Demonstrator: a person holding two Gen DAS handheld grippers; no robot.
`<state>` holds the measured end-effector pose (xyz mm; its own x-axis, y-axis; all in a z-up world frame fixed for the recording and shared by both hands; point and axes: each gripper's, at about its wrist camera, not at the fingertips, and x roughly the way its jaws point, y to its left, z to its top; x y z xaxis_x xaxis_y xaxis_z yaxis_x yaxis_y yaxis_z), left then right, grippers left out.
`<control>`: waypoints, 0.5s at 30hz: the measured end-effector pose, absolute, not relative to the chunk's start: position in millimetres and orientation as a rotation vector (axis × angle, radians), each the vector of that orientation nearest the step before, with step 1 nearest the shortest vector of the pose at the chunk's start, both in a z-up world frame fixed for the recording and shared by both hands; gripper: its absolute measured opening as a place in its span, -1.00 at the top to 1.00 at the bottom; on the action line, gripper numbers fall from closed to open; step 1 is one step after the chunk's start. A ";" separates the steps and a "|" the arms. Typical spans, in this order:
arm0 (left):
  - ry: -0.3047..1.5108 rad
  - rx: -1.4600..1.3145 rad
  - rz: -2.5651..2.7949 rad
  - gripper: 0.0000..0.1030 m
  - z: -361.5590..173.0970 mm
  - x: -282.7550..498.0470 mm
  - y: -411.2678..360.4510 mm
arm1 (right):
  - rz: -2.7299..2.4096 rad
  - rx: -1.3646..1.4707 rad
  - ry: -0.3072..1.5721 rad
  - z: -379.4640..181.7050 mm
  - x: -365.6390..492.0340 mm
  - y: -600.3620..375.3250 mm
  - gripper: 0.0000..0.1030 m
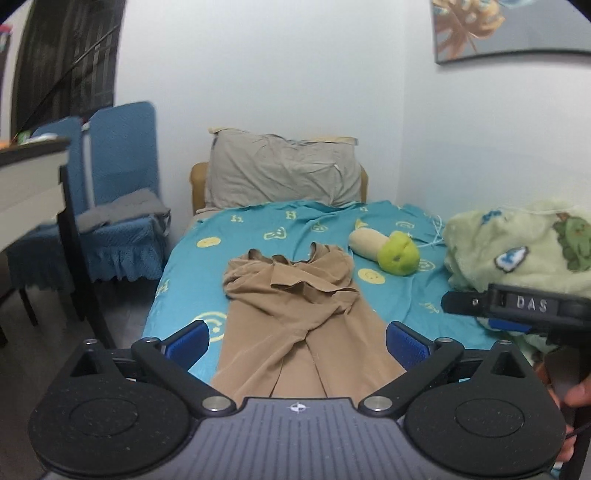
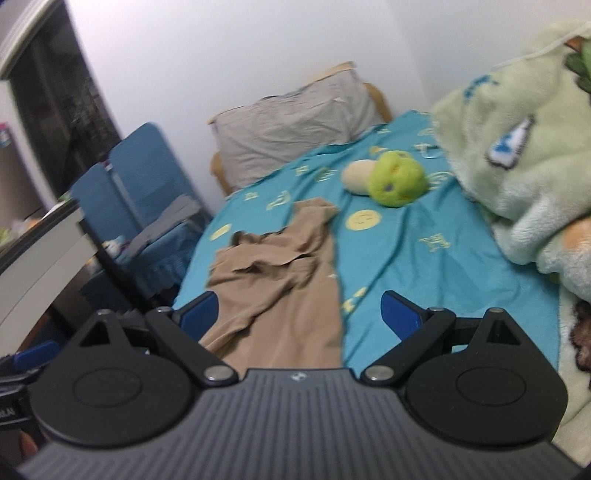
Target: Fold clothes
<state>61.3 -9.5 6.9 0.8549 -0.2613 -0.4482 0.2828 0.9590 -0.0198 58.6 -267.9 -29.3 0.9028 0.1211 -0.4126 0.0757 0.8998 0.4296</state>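
One tan garment (image 1: 295,317) lies on the bed (image 1: 406,295); both grippers (image 1: 297,341) (image 2: 299,314) gape wide, empty.

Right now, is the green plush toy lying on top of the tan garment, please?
No, the green plush toy lies on the blue sheet, apart from the tan garment.

The bed's teal sheet (image 1: 391,295) with yellow smileys is the anchor here. A grey pillow (image 1: 280,173) leans at its head, and a green plush toy (image 1: 398,253) lies on it toward the wall side. A fluffy pale green blanket (image 1: 517,243) is heaped on its right edge. 2 blue-covered chairs (image 1: 118,206) stand off its left side, and a leaf picture (image 1: 476,26) hangs on the wall above it.
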 end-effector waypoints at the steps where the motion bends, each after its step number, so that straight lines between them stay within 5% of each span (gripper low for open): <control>1: 0.472 0.027 -0.282 -0.99 8.1 60.4 -4.8 | 0.045 0.445 0.446 -27.7 56.1 -262.3 -0.85; 6: 0.483 -0.072 -0.264 -0.99 10.5 62.3 19.7 | 0.131 0.410 0.465 -10.2 78.0 -235.1 -0.60; 15: 0.513 -0.160 -0.197 -0.99 -7.7 83.0 59.6 | 0.142 0.331 0.522 -32.0 227.8 -202.5 -0.59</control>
<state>83.0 59.6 -7.7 0.8531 -0.2261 -0.4702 0.1463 0.9687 -0.2004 227.8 -202.5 -32.0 0.8585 0.2165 -0.4649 -0.0496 0.9373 0.3449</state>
